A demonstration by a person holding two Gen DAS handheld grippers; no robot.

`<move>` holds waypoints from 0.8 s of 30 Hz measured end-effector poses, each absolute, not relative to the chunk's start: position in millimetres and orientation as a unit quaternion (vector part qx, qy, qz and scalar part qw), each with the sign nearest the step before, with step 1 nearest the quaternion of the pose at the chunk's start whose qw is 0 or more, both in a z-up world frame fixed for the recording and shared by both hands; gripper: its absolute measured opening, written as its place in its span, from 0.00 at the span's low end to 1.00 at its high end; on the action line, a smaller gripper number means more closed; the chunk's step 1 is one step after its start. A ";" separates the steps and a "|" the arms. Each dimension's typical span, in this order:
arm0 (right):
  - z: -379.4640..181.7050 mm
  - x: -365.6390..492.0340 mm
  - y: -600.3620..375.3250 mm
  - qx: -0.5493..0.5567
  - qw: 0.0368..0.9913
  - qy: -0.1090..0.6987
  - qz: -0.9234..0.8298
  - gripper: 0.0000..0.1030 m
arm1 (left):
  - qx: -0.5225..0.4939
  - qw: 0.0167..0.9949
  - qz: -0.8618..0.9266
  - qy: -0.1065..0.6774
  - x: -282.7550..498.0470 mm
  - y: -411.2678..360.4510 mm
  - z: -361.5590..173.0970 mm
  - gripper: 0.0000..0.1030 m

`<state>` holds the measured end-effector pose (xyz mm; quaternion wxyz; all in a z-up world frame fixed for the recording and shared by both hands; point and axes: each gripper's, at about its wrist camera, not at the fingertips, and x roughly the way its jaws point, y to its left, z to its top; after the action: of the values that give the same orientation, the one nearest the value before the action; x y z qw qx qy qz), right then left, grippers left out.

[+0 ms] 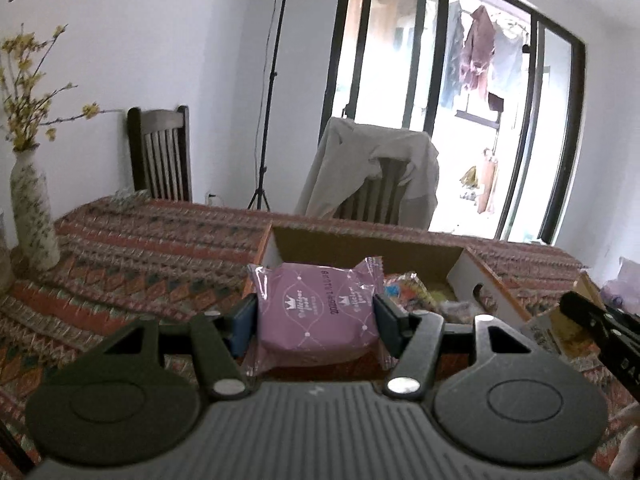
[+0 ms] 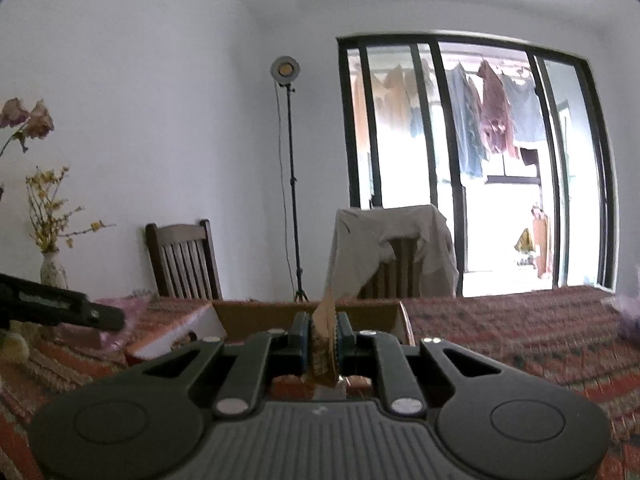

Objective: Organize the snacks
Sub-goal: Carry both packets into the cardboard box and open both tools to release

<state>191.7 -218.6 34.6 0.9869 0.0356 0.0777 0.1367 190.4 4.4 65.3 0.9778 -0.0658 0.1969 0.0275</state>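
left gripper (image 1: 316,312) clamping a purple snack packet (image 1: 316,316) above the patterned tablecloth (image 1: 140,248), right gripper (image 2: 323,342) pinching a thin brown packet (image 2: 325,344), cardboard box (image 1: 372,242) sitting near the table's far edge

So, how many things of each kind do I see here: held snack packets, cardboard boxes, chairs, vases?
Held snack packets: 2 (purple packet, brown packet)
Cardboard boxes: 1 (cardboard box)
Chairs: 2 (bare chair, chair under a jacket)
Vases: 1 (vase)
Total: 6
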 end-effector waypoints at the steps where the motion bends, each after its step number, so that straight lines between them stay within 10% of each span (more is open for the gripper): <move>1: 37.8 195.4 -217.0 0.037 0.987 0.075 0.139 0.12 | -0.064 0.979 0.027 0.193 194.0 2.7 66.8 0.61; 24: 17.3 311.9 -200.0 0.078 0.987 0.105 0.088 0.12 | -0.074 0.974 0.054 0.205 295.6 -3.3 32.8 0.61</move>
<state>311.9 -200.0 17.3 0.9875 0.0783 0.1051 0.0878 295.6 -3.3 32.8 0.9744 -0.0742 0.2055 0.0540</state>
